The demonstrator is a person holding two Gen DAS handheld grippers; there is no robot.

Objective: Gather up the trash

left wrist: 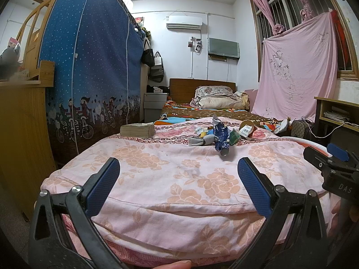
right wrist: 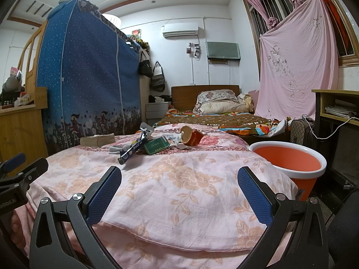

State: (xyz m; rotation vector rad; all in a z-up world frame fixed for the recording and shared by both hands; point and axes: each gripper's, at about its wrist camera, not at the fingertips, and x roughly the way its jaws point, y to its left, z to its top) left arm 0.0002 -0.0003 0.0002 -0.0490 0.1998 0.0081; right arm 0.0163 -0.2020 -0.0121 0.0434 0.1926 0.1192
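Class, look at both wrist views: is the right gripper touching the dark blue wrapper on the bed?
Apart. In the right wrist view the right gripper is open, with bare pink quilt between it and the dark blue wrapper.

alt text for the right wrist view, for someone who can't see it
Open right gripper over a pink floral quilt; a pile of trash lies farther up the bed, and an orange bin stands at the right.

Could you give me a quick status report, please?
Left gripper and right gripper open, empty. Trash pile untouched on quilt. Orange bin at right. Path clear.
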